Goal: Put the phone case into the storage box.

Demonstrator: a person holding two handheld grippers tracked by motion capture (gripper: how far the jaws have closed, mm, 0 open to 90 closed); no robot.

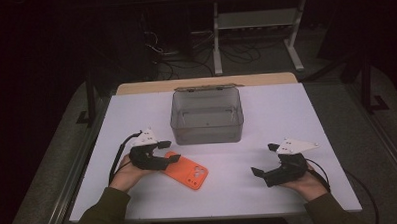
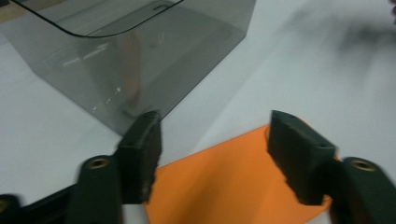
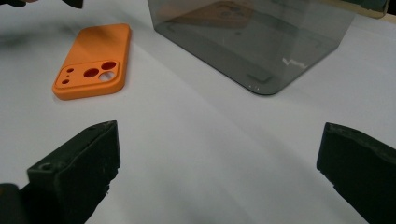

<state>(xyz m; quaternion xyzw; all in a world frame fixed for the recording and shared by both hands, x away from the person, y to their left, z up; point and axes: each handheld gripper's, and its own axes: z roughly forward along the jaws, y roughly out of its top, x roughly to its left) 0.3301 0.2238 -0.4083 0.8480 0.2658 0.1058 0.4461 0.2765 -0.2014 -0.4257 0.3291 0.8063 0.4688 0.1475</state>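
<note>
Two hand-held grippers, one orange phone case and one clear grey box on a white table.

- Phone case: orange, lying flat on the table, left of centre and nearer than the box. Camera cut-outs sit at its right, near end. Its left end lies under the left gripper.
- Box: clear grey plastic, open at the top, nothing inside, lid hinged back at the far side. It stands at the middle of the table, beyond the case and just apart from it.
- Left gripper: held low over the left end of the case. Jaws partly spread, one on each side of that end. In the left gripper view a gap shows on the left side, while the right jaw sits at or over the case's edge; the pads do not yet pinch.
- Right gripper: resting at the right near side of the table, well apart from case and box. Jaws spread wide, nothing between them.
- Step in hand, as judged: taking hold of the case with the left gripper.
- Next move, as judged: bring the jaws together squarely on the two long edges, since the case is thin and flat and could slip or tip; then lift it clear of the table and carry it over the box rim.
</note>
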